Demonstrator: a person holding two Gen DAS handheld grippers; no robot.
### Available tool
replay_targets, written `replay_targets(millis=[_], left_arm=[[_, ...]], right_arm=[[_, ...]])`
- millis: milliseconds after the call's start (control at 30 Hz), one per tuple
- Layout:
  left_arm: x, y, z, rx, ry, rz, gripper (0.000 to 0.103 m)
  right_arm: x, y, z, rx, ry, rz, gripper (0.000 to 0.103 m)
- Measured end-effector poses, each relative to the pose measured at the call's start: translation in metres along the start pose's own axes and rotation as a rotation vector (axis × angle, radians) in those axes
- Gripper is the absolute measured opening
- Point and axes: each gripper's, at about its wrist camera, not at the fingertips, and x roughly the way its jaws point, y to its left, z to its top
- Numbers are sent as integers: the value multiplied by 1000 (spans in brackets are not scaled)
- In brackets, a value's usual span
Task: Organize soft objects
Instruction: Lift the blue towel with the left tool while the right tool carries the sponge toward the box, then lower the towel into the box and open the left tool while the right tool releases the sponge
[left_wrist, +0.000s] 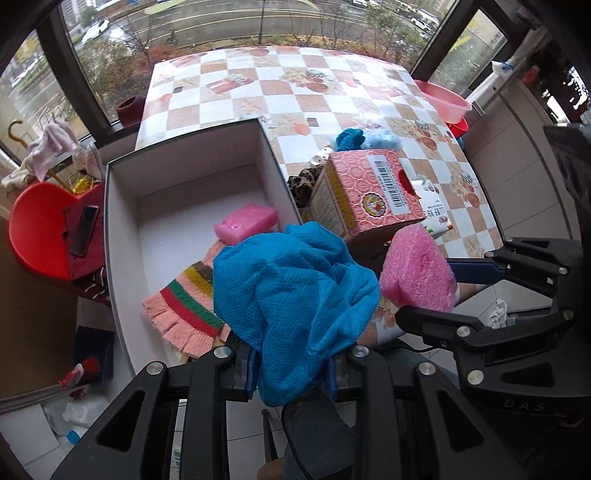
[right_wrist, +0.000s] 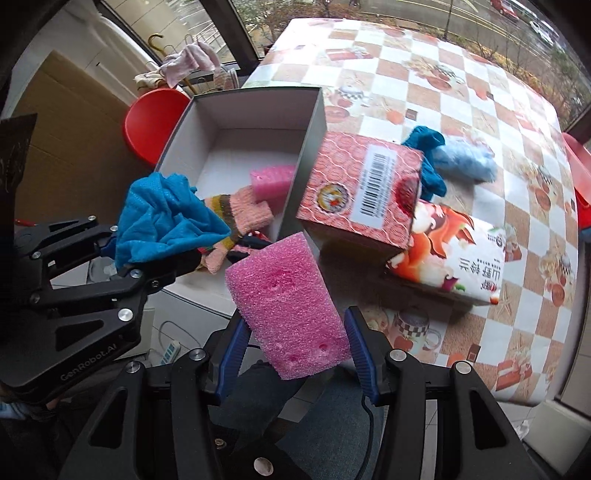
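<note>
My left gripper is shut on a crumpled blue cloth, held above the near end of a white open box. In the right wrist view this gripper and its blue cloth appear at the left. My right gripper is shut on a pink foam block, in the air beside the box's near right corner. Inside the box lie a second pink foam block and a pink striped knitted scarf. The held foam also shows in the left wrist view.
On the checkered table a pink carton leans against the box, with a snack bag, a teal cloth, a light blue fluffy item and a leopard-print piece nearby. A red chair holding a phone stands left.
</note>
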Motion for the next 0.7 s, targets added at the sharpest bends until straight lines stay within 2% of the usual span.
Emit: replay_targets(millis=[200, 333, 700], left_arm=[[-5, 25, -9, -96, -11, 28, 29], [-8, 38, -16, -153, -16, 25, 29], [-12, 46, -20, -182, -33, 31, 29]], right_arm=[[0, 32, 24, -86, -13, 14, 54], [9, 42, 26, -104, 10, 39, 54], [19, 48, 26, -105, 43, 49, 54]])
